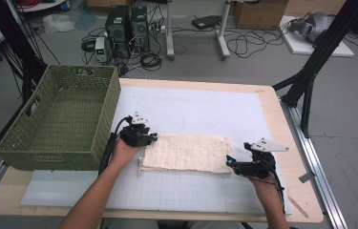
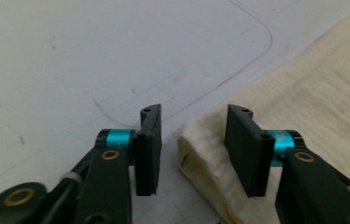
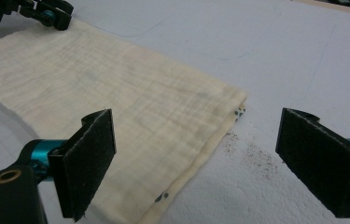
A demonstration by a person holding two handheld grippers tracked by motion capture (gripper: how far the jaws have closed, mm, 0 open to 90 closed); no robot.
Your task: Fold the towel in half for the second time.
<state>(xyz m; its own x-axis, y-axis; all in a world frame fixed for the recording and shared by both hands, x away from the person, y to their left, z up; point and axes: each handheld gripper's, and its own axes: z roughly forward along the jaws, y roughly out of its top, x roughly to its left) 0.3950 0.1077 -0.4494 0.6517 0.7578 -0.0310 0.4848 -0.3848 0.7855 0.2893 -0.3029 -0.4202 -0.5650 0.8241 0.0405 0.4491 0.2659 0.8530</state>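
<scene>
One folded cream cloth point(image 1: 186, 152), one green woven basket point(image 1: 62, 119), two grippers, that's the whole count on the white mat point(image 1: 191, 109). The cloth lies flat in the middle of the mat, just right of the basket, which sits at the table's left end. Both forearms come in from the bottom edge, one to each short end of the cloth. The left gripper point(image 2: 192, 149) is low at the left end with its jaws parted, and the cloth's corner pokes up between them, right against the right-hand jaw. The right gripper point(image 3: 196, 163) hovers at the right end, jaws spread wide, with the folded edge running between them.
</scene>
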